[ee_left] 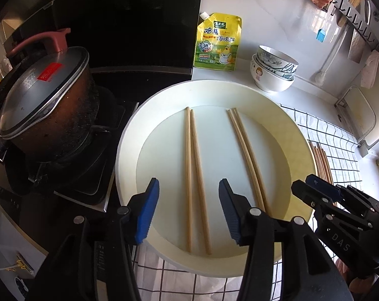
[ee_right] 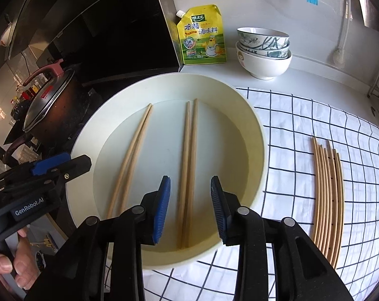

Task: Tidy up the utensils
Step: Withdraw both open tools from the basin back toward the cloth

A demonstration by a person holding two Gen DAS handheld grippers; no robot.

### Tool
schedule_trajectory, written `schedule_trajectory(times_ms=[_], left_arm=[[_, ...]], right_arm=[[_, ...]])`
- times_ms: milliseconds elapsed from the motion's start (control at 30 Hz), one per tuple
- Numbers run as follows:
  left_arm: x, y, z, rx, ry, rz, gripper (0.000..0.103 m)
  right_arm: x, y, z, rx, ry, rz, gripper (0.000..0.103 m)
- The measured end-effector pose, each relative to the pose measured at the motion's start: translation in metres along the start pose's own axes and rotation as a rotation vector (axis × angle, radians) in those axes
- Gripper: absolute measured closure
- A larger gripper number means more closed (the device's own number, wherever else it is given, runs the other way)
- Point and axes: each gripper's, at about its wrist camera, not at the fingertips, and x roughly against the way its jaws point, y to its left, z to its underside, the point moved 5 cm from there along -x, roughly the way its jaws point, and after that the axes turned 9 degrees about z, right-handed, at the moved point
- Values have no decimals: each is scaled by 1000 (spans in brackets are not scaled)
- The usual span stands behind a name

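A large cream round tray (ee_left: pixel 299 135) (ee_right: pixel 254 125) lies on a checked cloth and holds two pairs of wooden chopsticks. My left gripper (ee_left: pixel 189 188) is open above the left pair (ee_left: pixel 194 175) (ee_right: pixel 131 160), which lies between its jaws. My right gripper (ee_right: pixel 190 188) is open above the right pair (ee_right: pixel 189 165) (ee_left: pixel 247 155). The right gripper also shows at the right edge of the left wrist view (ee_left: pixel 322 190). A bundle of several more chopsticks (ee_right: pixel 327 200) (ee_left: pixel 319 160) lies on the cloth to the right of the tray.
A lidded pot (ee_left: pixel 46 110) (ee_right: pixel 51 110) sits on the stove at left. A yellow seasoning pouch (ee_left: pixel 218 41) (ee_right: pixel 203 35) and stacked bowls (ee_left: pixel 273 67) (ee_right: pixel 263 50) stand behind the tray. The white checked cloth (ee_right: pixel 314 115) covers the counter at right.
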Motion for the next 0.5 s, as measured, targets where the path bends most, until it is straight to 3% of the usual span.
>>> schedule_trajectory(times_ms=[133,200,500], left_arm=[[8,-8,2,-9,-11,1,48],[11,-13,4,-9,-16,3,39],[11,-52,15,-17,-14,20,28]], right_arm=[[11,-10,5,-9,-15,5,66],[18,-17,8,-13,-26,9,64],[40,-62,21,-48,-52,45,53]])
